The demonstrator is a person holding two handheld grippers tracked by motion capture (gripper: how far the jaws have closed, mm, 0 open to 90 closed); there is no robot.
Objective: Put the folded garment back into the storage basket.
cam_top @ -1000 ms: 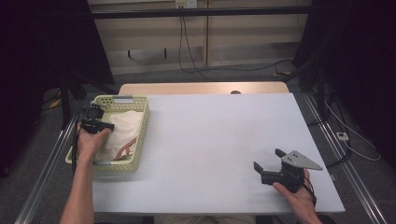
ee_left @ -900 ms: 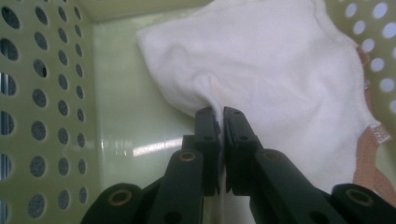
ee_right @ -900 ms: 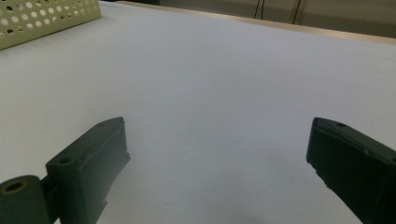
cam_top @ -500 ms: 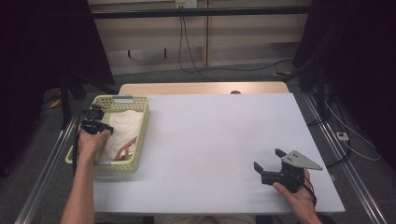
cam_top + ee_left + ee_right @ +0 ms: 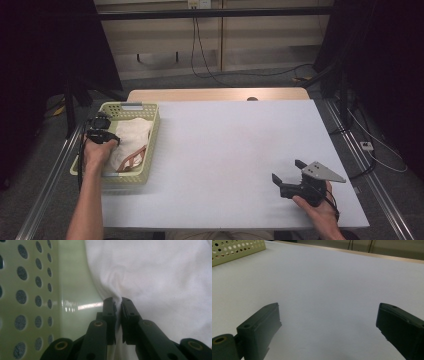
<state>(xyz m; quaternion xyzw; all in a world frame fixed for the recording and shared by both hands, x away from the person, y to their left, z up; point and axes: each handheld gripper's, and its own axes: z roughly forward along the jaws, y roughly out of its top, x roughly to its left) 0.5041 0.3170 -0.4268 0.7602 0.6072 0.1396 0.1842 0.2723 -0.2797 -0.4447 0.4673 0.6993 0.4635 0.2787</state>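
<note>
white cloth [image 5: 160,277] fold pinched in left gripper [image 5: 118,305], inside basket [image 5: 30,290]

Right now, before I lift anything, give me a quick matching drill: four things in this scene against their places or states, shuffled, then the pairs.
Things:
1. left gripper
2. right gripper
3. white cloth
4. basket

Places or states:
A. lying in the basket
B. jaws wide apart above bare table
C. at the table's left edge, pale green with holes
D. jaws pinched on a fold of cloth

Pairs: 1-D, 2-B, 3-A, 4-C
</note>
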